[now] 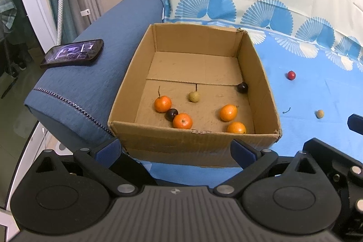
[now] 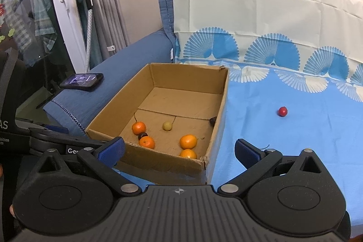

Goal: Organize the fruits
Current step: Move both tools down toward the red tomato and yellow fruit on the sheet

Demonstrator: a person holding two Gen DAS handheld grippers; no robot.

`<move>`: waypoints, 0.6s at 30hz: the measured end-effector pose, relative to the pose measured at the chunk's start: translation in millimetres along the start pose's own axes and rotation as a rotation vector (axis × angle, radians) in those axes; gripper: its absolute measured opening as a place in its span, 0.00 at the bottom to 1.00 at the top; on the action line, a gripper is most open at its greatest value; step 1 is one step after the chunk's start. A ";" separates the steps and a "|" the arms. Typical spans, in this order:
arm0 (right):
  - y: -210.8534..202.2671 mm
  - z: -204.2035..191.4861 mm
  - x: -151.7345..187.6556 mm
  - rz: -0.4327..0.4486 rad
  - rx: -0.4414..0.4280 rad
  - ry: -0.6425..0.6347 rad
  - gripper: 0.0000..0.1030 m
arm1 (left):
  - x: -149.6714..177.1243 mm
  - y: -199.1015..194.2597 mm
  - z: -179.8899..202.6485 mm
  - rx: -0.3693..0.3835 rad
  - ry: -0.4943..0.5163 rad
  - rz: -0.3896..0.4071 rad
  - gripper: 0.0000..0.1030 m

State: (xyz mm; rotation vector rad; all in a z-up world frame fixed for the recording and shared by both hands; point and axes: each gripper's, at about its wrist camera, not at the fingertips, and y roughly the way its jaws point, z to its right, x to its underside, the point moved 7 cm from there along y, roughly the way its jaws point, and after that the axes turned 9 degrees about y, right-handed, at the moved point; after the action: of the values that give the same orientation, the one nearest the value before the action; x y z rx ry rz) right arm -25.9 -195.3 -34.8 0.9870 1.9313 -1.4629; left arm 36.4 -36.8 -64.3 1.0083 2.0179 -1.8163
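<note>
oranges (image 1: 163, 103) lie in the cardboard box (image 1: 145, 56) at frame centre; left tool (image 1: 177, 150) and right tool (image 2: 180, 150) both gape, holding nothing.

Support is a blue sofa (image 2: 145, 53) with a light-blue fan-print sheet (image 2: 283, 142) spread over seat and backrest. Directly on the sheet: open cardboard box (image 1: 192, 146) at the left end, hard against the armrest (image 1: 95, 87); a small red fruit (image 1: 291, 75) well right of the box; a small tan fruit (image 1: 320, 114) nearer the front edge; a loose dark stem (image 1: 287, 110) between box and tan fruit. A black phone (image 1: 72, 52) lies flat on the armrest.
</note>
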 end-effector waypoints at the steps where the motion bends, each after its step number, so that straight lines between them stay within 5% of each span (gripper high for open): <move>1: 1.0 2.3 -0.6 -0.001 0.001 0.005 0.99 | -1.6 1.3 1.6 0.000 0.004 -0.002 1.00; 18: 19.0 77.1 -9.8 0.021 0.107 0.140 0.99 | -50.3 38.5 58.8 0.066 0.084 -0.035 1.00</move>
State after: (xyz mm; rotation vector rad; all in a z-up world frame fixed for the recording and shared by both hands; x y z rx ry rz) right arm -6.6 -268.7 -60.1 1.1828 1.9499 -1.5357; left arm 82.1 -109.2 -75.5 1.0919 2.0487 -1.9002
